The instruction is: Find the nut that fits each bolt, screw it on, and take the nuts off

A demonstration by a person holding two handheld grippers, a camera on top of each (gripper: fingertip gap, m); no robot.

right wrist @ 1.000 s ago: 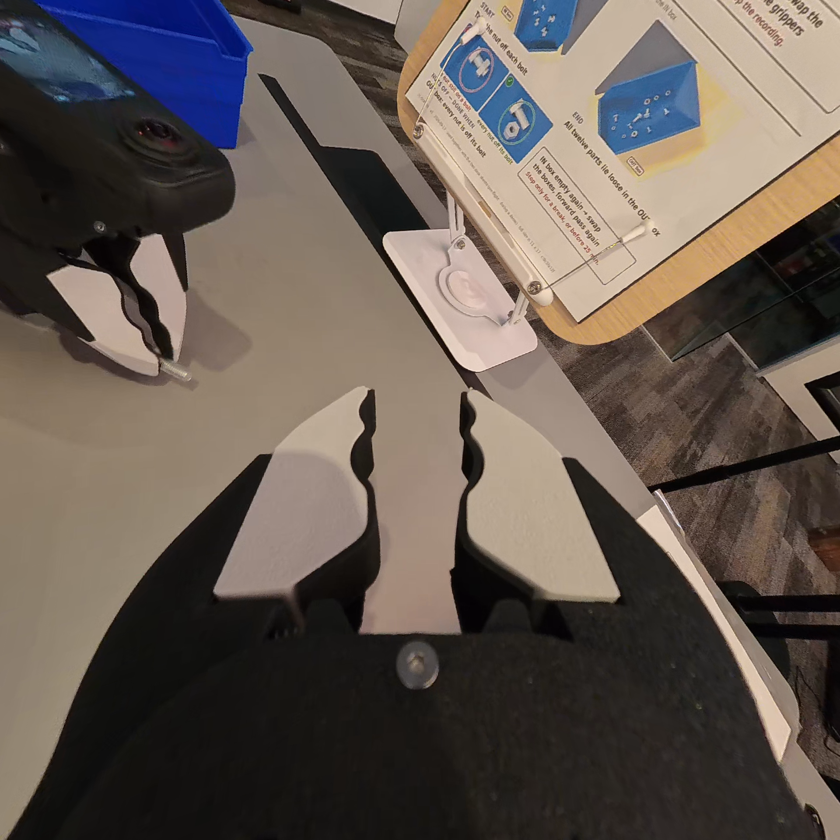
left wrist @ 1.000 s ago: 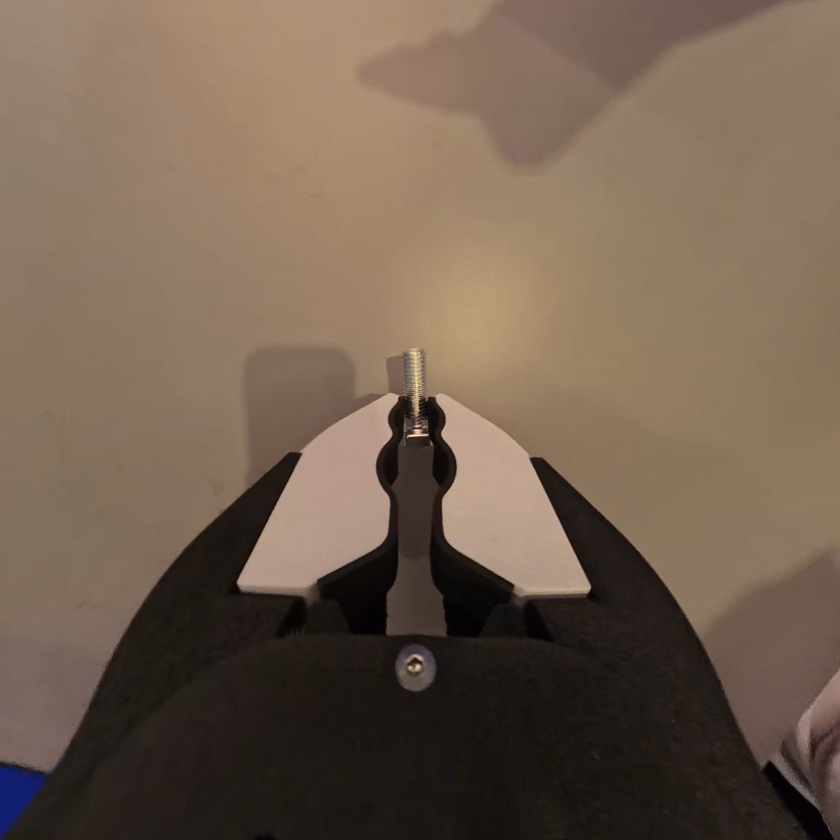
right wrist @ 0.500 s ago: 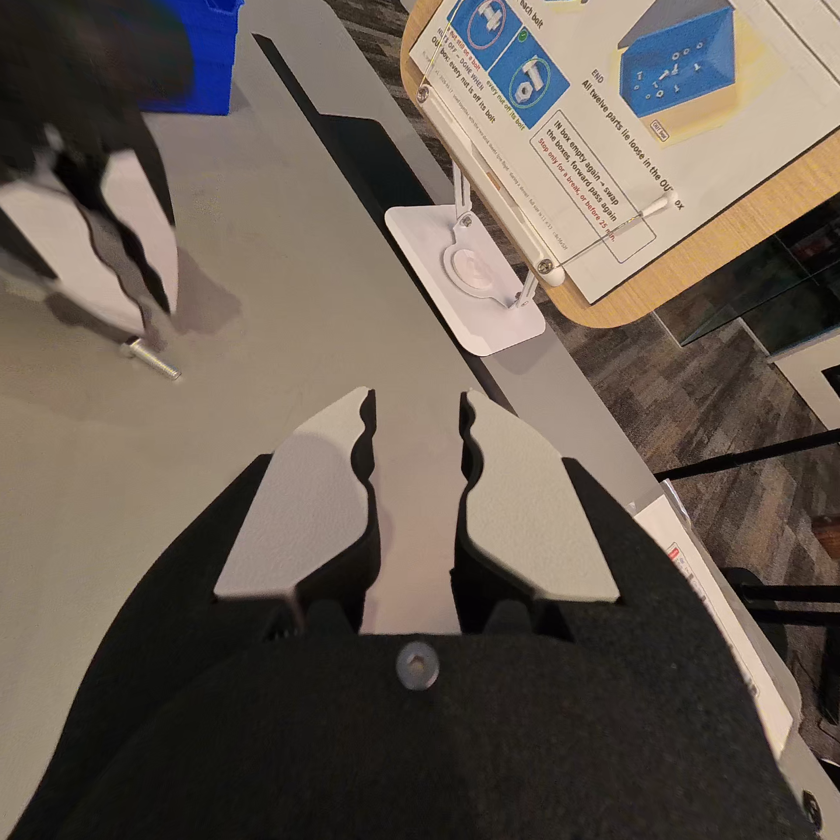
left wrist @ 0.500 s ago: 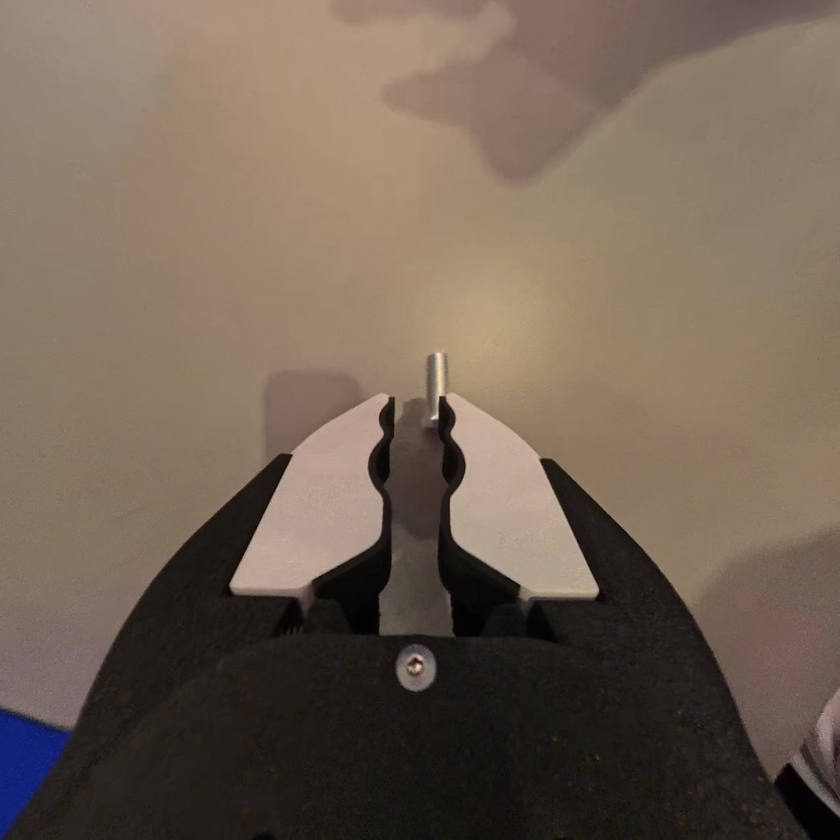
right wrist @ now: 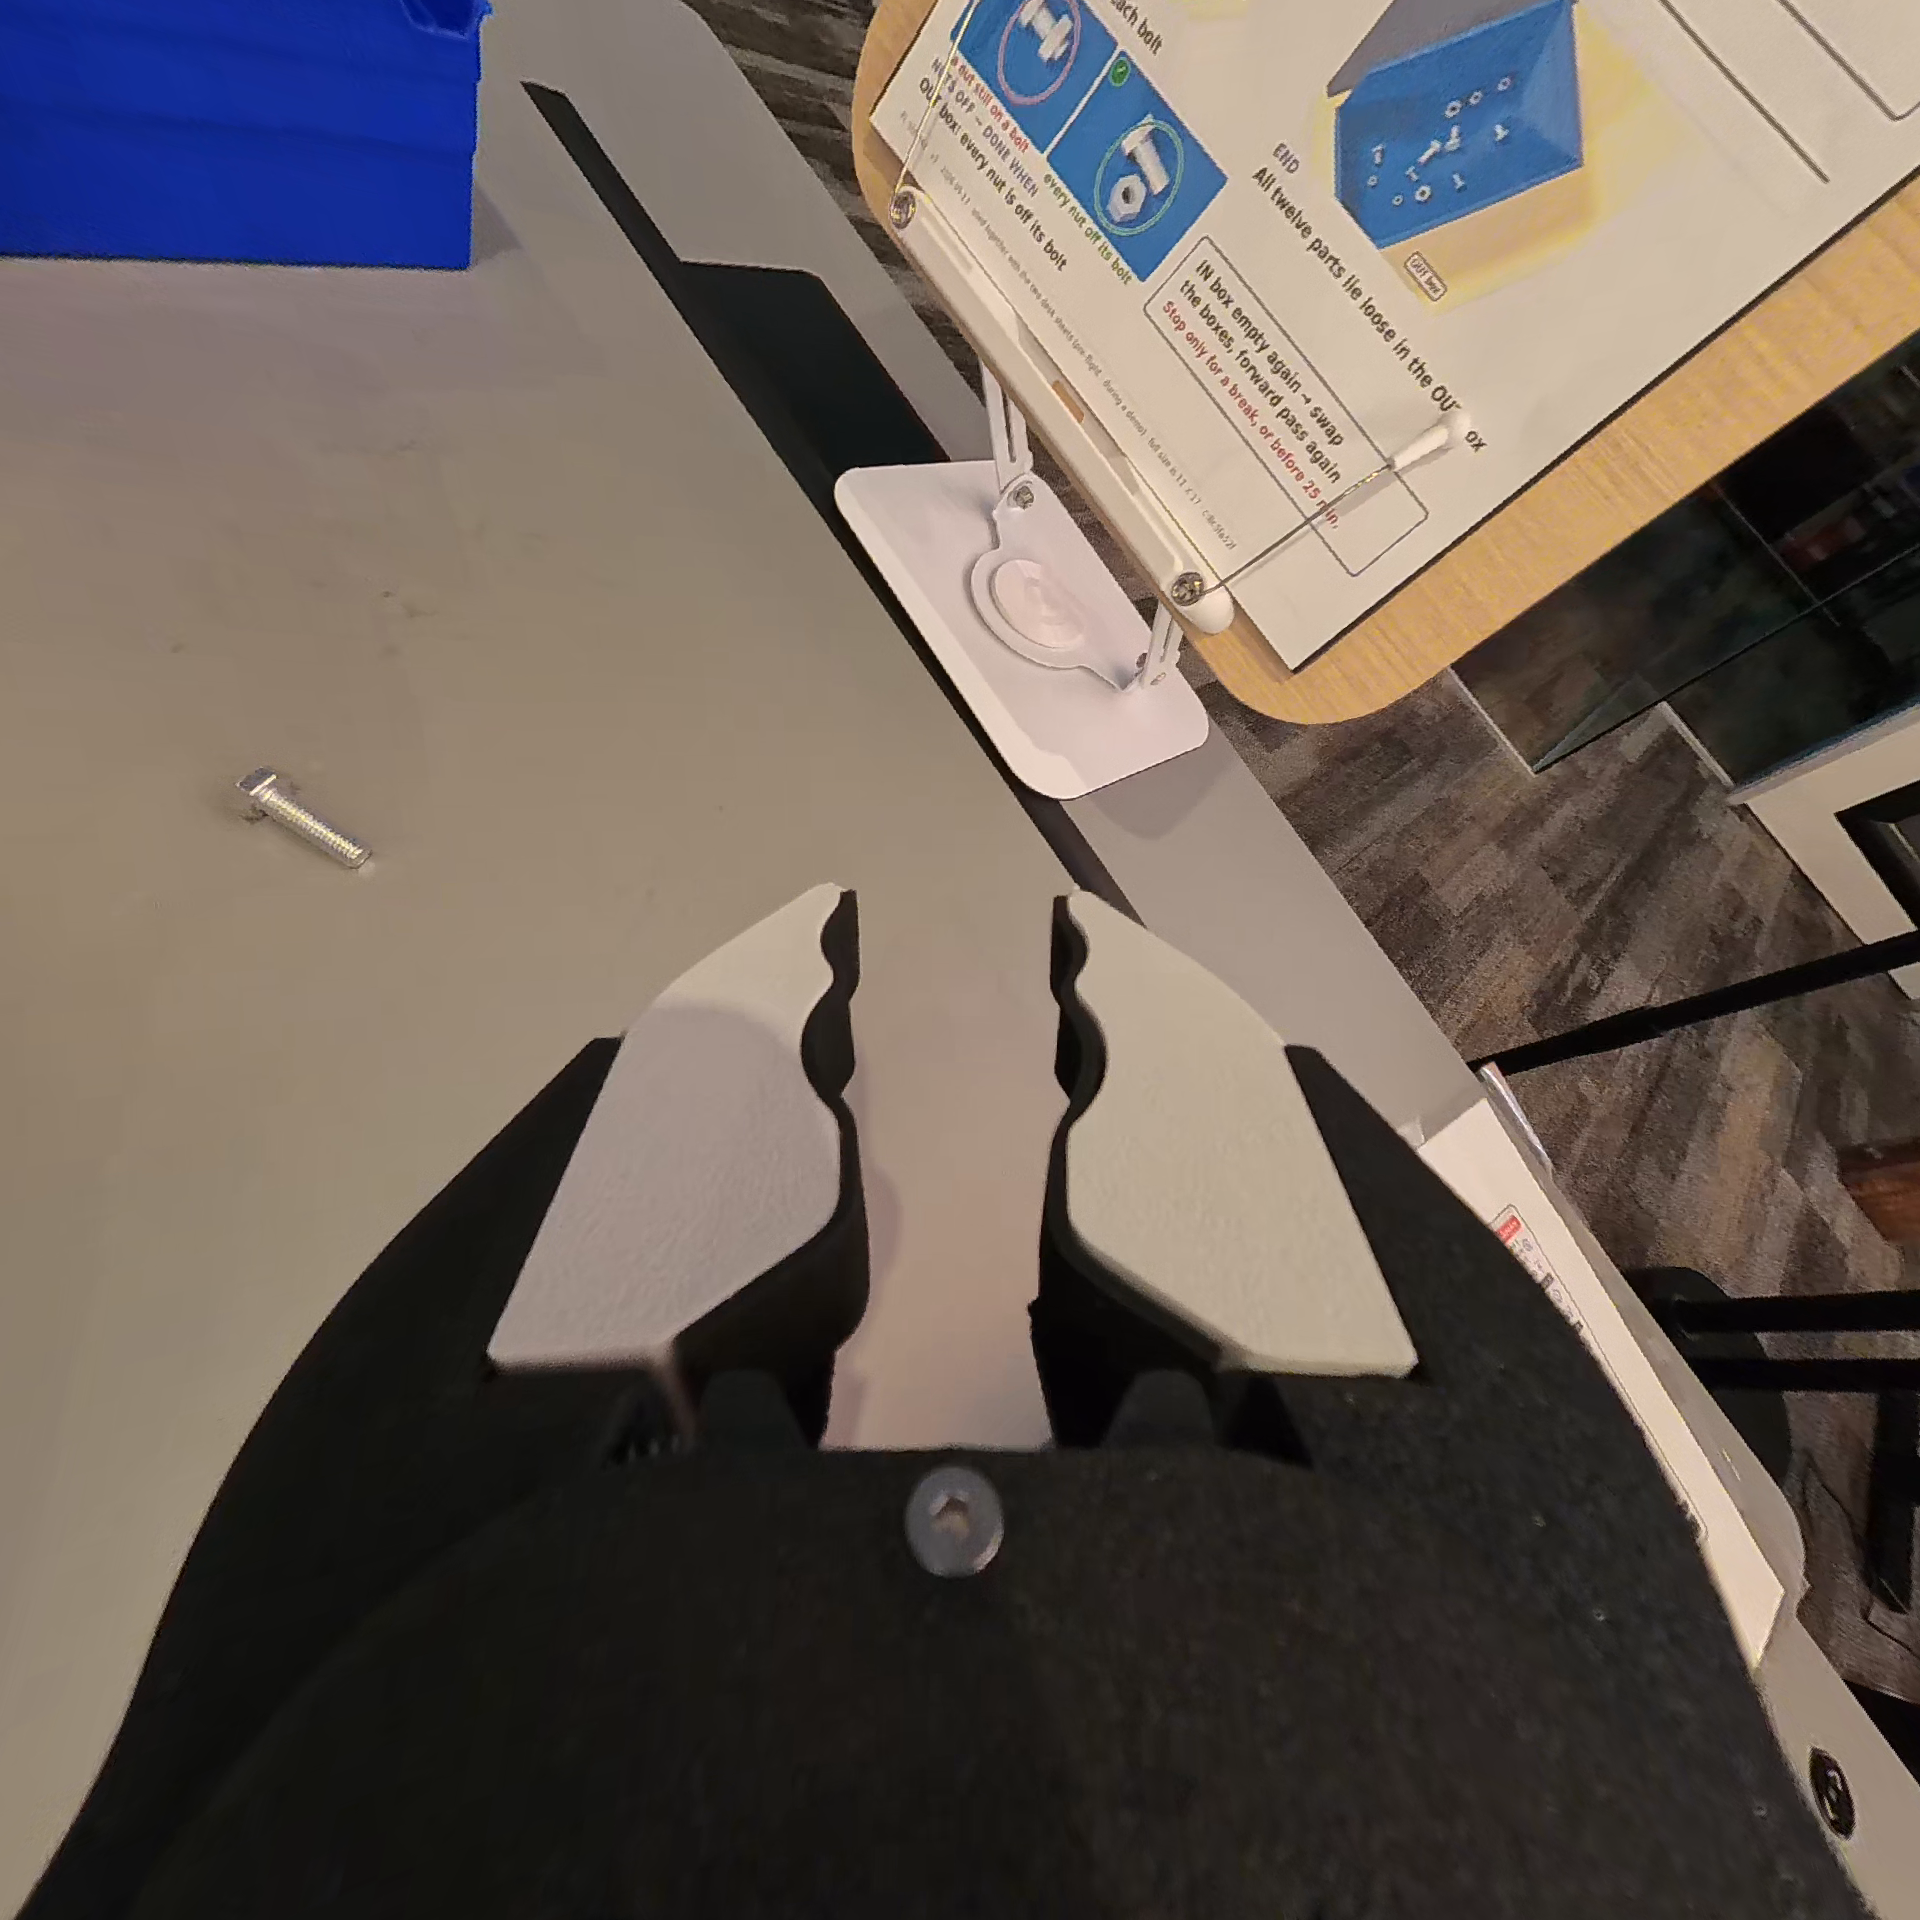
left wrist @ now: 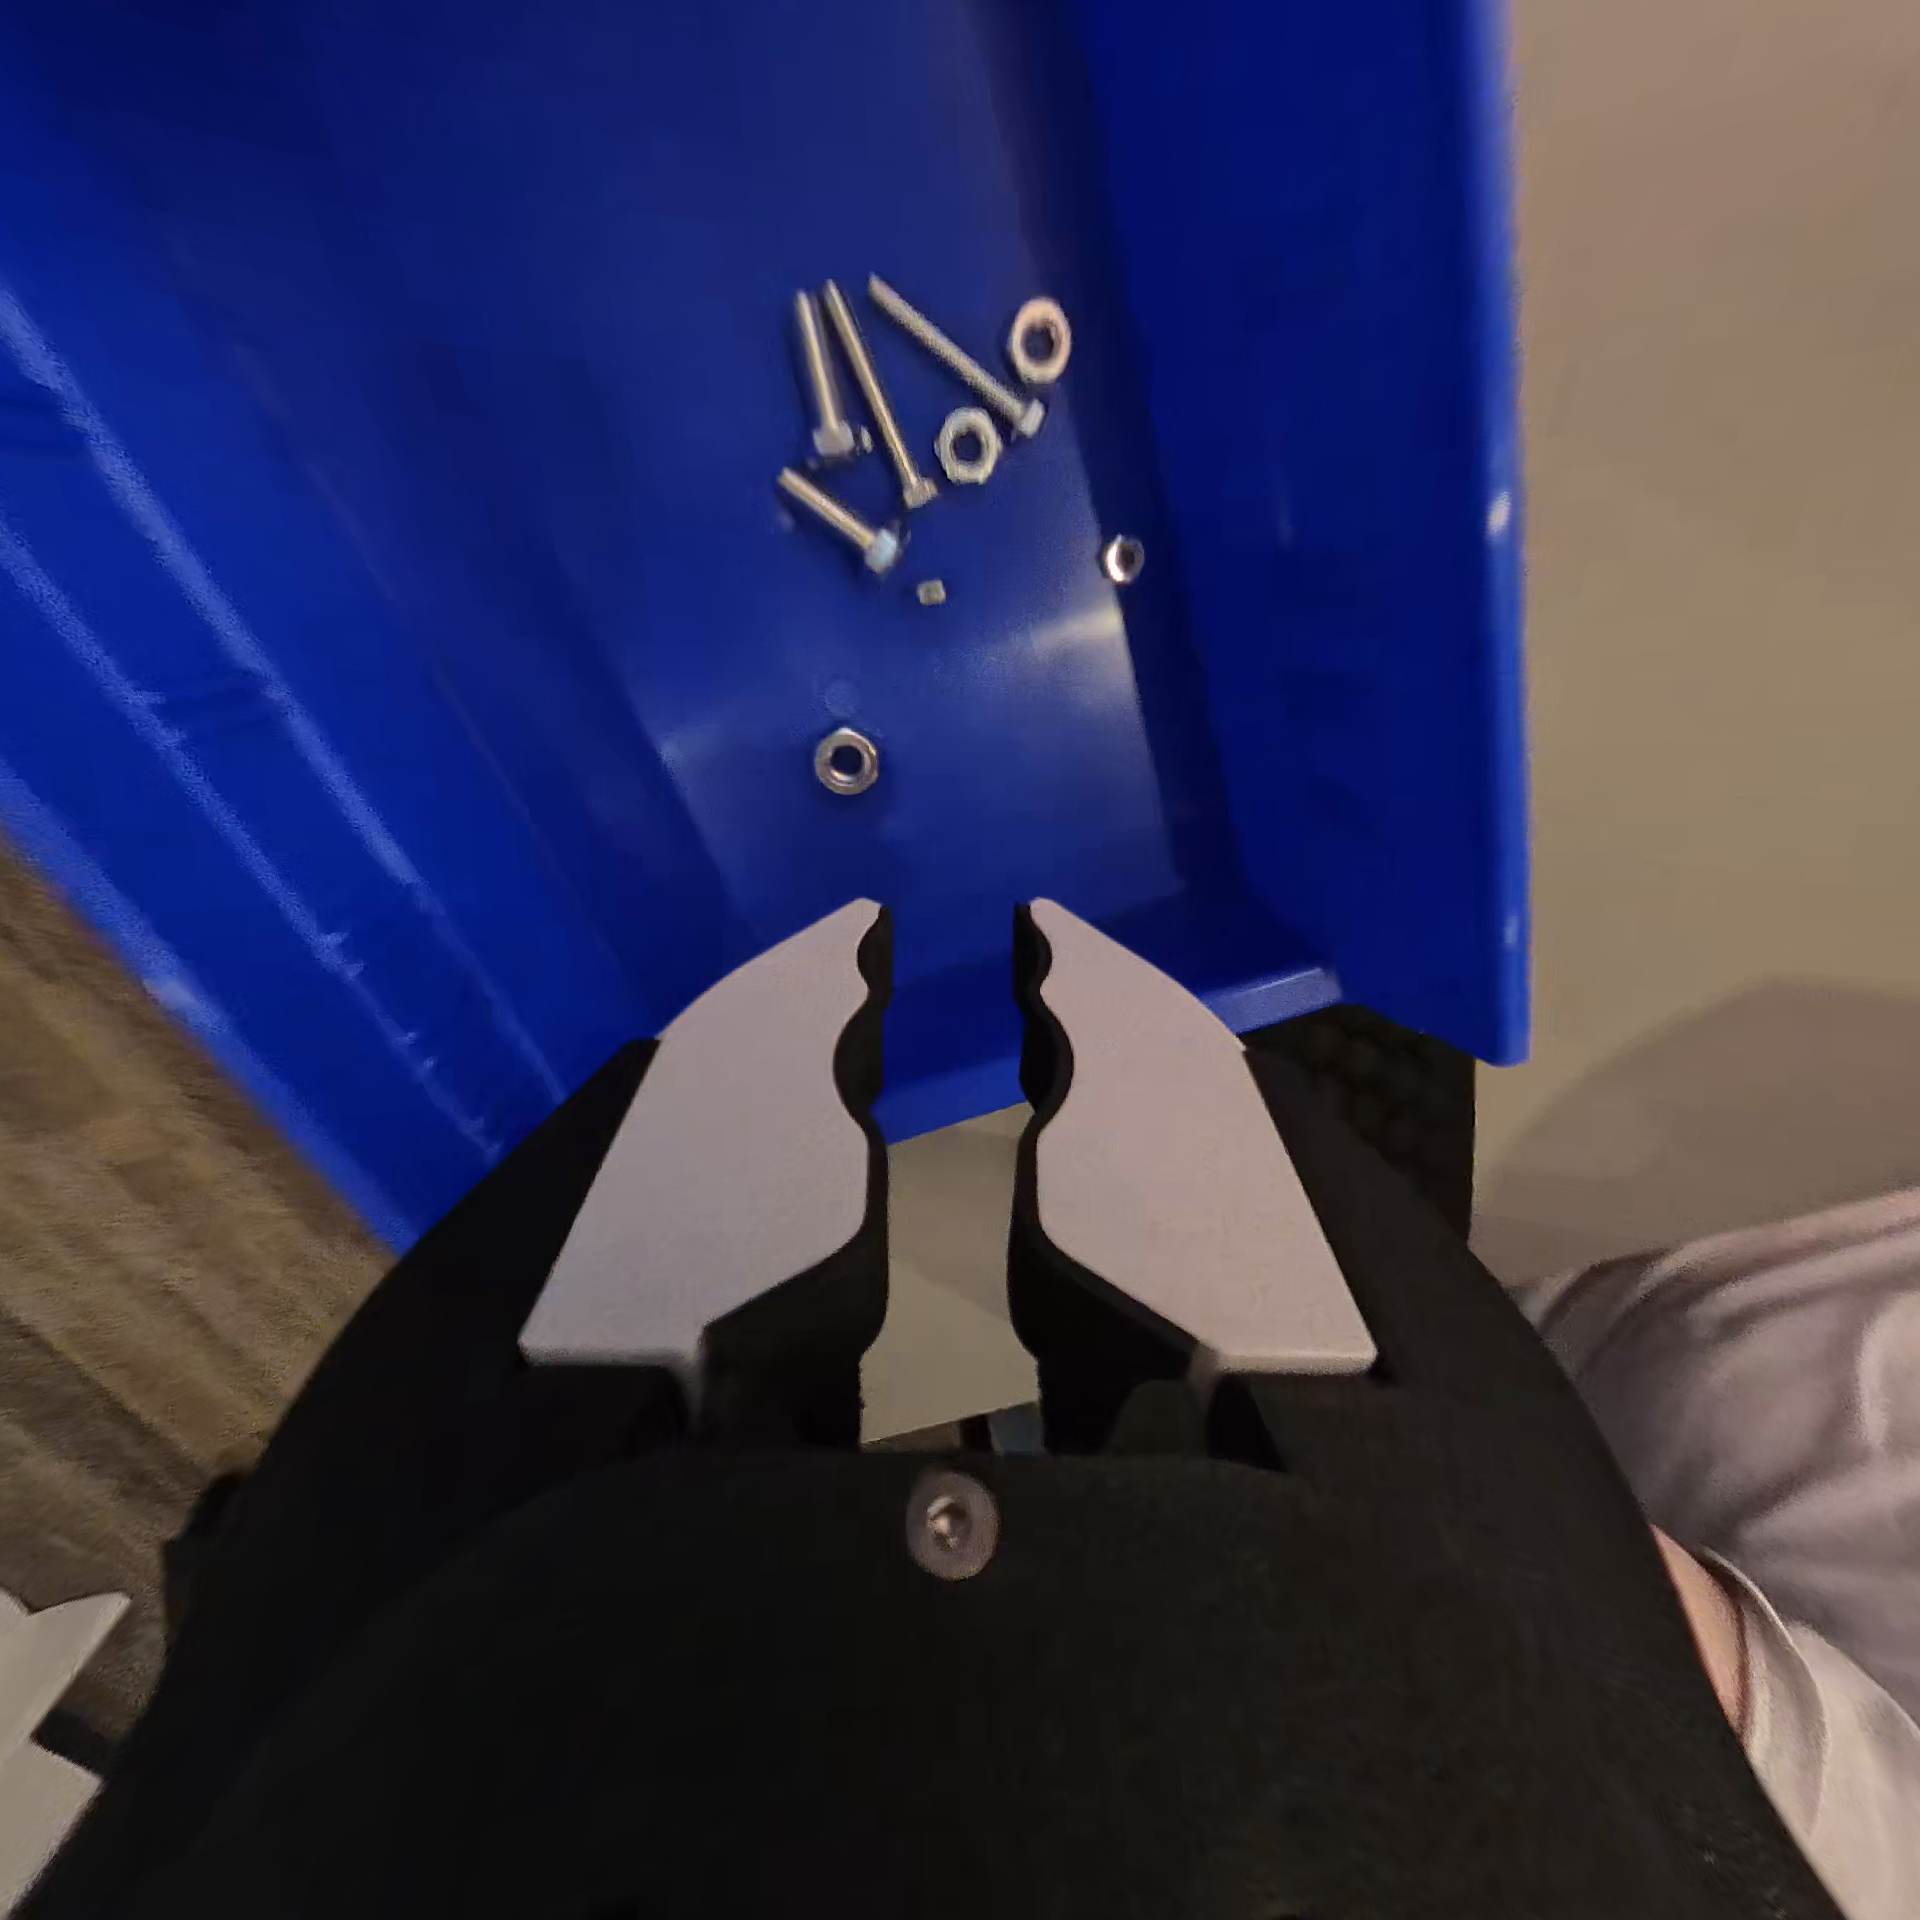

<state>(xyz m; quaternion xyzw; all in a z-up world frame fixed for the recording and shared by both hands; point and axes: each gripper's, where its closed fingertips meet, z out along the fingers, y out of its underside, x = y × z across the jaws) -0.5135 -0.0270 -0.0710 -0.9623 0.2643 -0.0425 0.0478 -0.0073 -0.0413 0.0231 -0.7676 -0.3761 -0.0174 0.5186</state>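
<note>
In the left wrist view a blue bin (left wrist: 416, 520) holds several loose bolts (left wrist: 862, 395) and nuts. One nut (left wrist: 846, 760) lies alone nearest my left gripper (left wrist: 951, 909), which is open and empty, with its tips over the bin's near rim. In the right wrist view a short silver bolt (right wrist: 301, 817) lies loose on the grey table (right wrist: 520, 623). My right gripper (right wrist: 954, 899) is open and empty above the table, to the right of that bolt and apart from it.
A blue bin (right wrist: 229, 125) stands at the table's far left in the right wrist view. A white stand (right wrist: 1023, 623) holds an instruction sheet (right wrist: 1403, 208) at the table's right edge. A light sleeve (left wrist: 1766, 1403) shows at the right of the left wrist view. The left gripper's tips are roughly 50 cm from the right gripper's.
My left gripper opened and let the short bolt drop onto the table. It then swung away to the blue bin. The right gripper has barely moved.
</note>
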